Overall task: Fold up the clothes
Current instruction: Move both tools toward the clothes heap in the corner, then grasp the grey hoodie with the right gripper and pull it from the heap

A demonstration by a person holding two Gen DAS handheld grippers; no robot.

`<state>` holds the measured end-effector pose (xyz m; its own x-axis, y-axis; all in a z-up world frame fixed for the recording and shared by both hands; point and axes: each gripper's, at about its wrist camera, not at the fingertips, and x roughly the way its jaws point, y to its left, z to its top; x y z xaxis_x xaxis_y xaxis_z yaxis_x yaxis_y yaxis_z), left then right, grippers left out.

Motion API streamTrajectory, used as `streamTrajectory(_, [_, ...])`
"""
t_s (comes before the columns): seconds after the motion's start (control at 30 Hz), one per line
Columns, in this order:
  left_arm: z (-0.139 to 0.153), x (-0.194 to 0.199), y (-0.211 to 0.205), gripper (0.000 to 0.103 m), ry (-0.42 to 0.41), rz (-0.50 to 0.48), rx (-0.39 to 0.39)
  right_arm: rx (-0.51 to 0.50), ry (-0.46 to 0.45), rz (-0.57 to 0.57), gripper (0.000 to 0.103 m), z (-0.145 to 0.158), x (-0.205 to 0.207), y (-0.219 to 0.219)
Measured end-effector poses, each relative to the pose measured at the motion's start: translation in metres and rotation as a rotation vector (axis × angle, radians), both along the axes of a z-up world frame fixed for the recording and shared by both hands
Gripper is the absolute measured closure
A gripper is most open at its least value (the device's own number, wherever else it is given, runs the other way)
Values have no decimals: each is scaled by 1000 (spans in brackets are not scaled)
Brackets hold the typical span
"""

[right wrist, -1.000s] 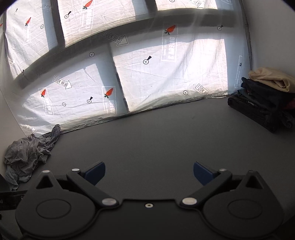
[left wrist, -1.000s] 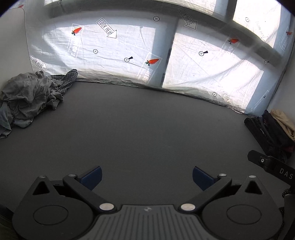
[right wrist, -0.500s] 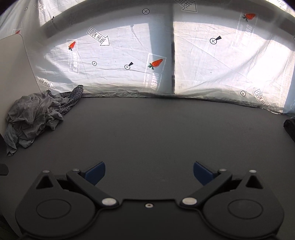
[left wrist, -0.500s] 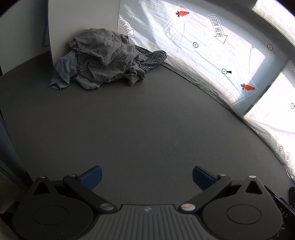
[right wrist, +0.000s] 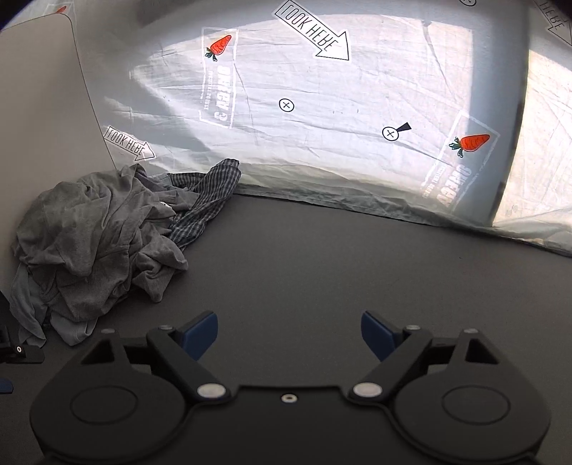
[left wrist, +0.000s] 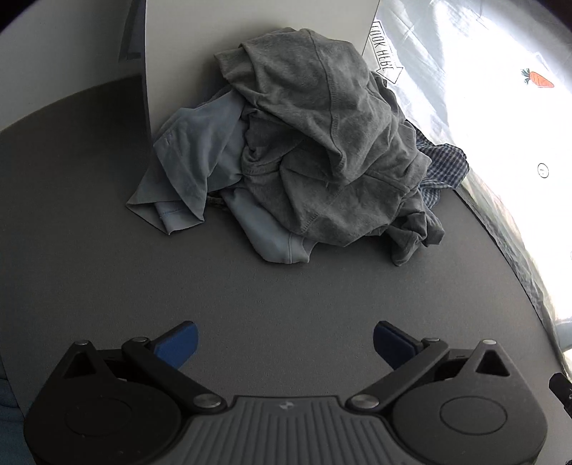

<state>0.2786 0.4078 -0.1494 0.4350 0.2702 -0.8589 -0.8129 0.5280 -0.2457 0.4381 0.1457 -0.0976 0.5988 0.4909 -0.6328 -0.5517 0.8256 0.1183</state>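
Observation:
A heap of crumpled clothes point(left wrist: 314, 150) lies in the corner of the dark table: a grey garment on top, a light blue one point(left wrist: 200, 161) under its left side, a checked one point(left wrist: 443, 168) at the right. My left gripper point(left wrist: 284, 343) hovers open just short of the heap, nothing between its blue pads. In the right wrist view the same heap point(right wrist: 93, 236) sits at the left, with the checked cloth point(right wrist: 207, 200) trailing out. My right gripper point(right wrist: 289, 331) is over bare table to the heap's right; its jaws are closing with nothing between them.
A white panel point(left wrist: 257, 21) stands behind the heap. A printed white sheet point(right wrist: 321, 118) with carrots and arrows hangs along the table's far edge. The dark table point(right wrist: 357, 272) stretches to the right of the heap. Part of the left tool point(right wrist: 21, 352) shows at the left edge.
Both grippers swung left toward the corner. The heap has grown large in the left wrist view. The folded stack at the right has left both views. The right jaws have narrowed a little.

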Motion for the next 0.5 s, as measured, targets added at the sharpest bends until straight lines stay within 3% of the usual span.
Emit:
streamTrajectory(0.03, [-7,7,19,0,5,13,-5,8,10,27,30,-2,7,20])
streamTrajectory(0.2, [-31,36,77,0,70,46,-4,78,80,165,76,-14,36,118])
streamTrajectory(0.27, [-40,43,93,0,90,59,-19,98,102,205,83,-20,43,148])
streamTrajectory(0.43, [-60,57,118,0,123,65,-69,157,161,324,80,-35,58,210])
streamTrajectory(0.5, [-64,63,121,0,146,48,-58,163,160,349,69,-40,60,225])
